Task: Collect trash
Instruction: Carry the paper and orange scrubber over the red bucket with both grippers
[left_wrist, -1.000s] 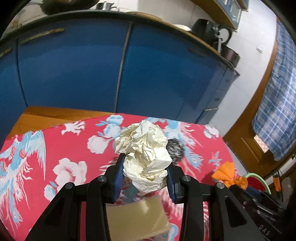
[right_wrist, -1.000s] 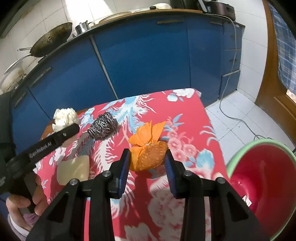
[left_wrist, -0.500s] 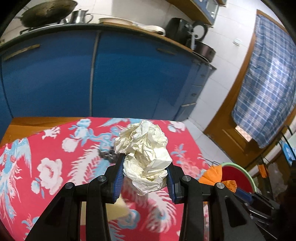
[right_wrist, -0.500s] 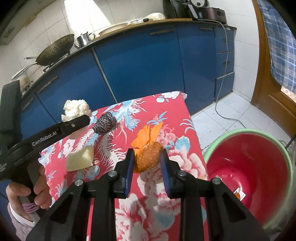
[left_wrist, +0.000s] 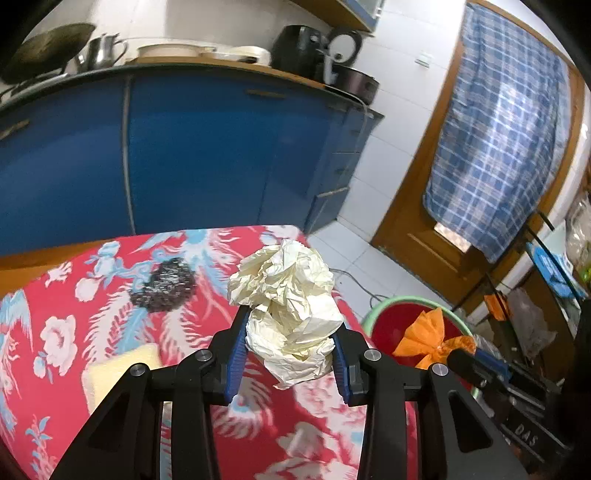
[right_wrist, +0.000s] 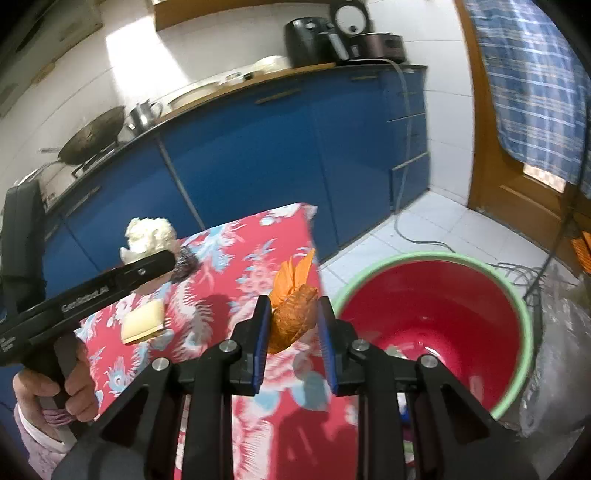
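Note:
My left gripper (left_wrist: 291, 332) is shut on a crumpled ball of cream paper (left_wrist: 288, 291), held above the red floral tablecloth (left_wrist: 55, 332). In the right wrist view this gripper (right_wrist: 147, 264) and the paper (right_wrist: 149, 236) show at the left, with a hand on the grip. My right gripper (right_wrist: 293, 306) has an orange net bag (right_wrist: 295, 321) pinched between its blue pads, off the cloth at the table's right edge; its jaws are closing further. A red bucket with a green rim (right_wrist: 424, 255) stands on the floor just right of the table.
A steel wool scourer (left_wrist: 164, 286) and a yellow sponge (left_wrist: 118, 373) lie on the cloth. Blue kitchen cabinets (left_wrist: 221, 158) run behind the table. A cable (right_wrist: 406, 229) trails over the white floor tiles. A checked cloth (left_wrist: 498, 140) hangs on the wooden door.
Both grippers rose and swung right towards the table's end and the bucket. The right jaws closed on the orange bag and lifted it off the cloth.

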